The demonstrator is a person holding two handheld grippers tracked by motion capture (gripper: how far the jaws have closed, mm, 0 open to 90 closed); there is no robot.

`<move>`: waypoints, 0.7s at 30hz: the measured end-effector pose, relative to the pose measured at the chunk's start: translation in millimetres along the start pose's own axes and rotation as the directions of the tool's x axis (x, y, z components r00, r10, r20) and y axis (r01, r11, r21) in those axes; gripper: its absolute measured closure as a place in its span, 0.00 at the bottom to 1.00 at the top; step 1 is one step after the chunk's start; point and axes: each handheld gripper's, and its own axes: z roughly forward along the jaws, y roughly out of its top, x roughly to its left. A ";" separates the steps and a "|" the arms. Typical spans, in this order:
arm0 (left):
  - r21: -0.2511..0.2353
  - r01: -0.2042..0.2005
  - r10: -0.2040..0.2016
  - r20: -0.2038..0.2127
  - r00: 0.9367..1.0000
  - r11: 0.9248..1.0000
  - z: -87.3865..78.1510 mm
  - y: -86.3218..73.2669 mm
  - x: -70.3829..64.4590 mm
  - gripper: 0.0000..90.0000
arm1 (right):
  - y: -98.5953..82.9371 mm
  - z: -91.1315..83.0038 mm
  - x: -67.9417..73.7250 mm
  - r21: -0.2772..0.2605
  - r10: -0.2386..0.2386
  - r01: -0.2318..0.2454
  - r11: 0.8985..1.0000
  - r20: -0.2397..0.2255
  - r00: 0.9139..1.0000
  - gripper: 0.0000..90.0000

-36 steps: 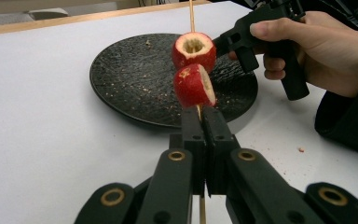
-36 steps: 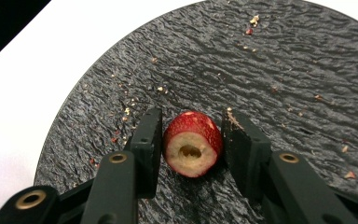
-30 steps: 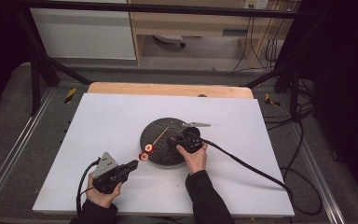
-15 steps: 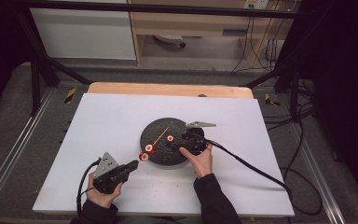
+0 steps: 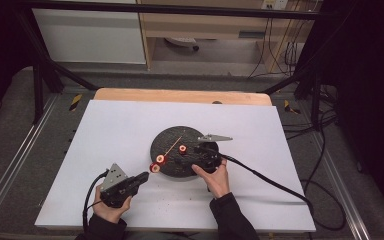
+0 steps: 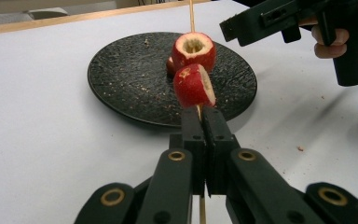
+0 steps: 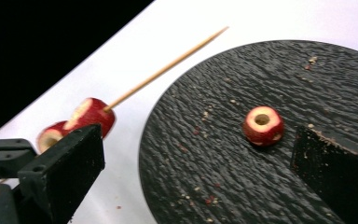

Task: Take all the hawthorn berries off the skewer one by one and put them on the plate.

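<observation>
A thin wooden skewer (image 6: pixel 190 14) carries two red cored fruit rings (image 6: pixel 194 86); they hang at the near-left rim of a black round plate (image 5: pixel 170 142). My left gripper (image 6: pixel 204 119) is shut on the skewer's near end, just below the lower ring. In the high view, the left gripper (image 5: pixel 146 176) sits on the white table in front of the plate. A third red ring (image 7: pixel 262 125) lies loose on the plate. My right gripper (image 7: pixel 198 140) stands open over the plate, its jaws wide apart, with the ring lying ahead of them, nearer the right one. The high view shows the right gripper (image 5: pixel 200 149) beside the loose ring (image 5: pixel 183 148).
The white table (image 5: pixel 105 130) has a wooden strip along its far edge. Crumbs are scattered on the plate and on the table near it. The right gripper's cable (image 5: pixel 265 177) trails to the right across the table. Dark frame bars stand at both sides.
My right gripper has drawn back a little to the right, and the loose ring now shows on the plate beside it. The left gripper and skewer have stayed put.
</observation>
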 end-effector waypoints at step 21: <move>-0.001 -0.005 0.005 0.003 1.000 1.000 0.9 0.4 -2.4 0.98 | 0.6 6.9 16.1 -0.016 0.034 -0.036 0.999 -0.084 0.996 0.12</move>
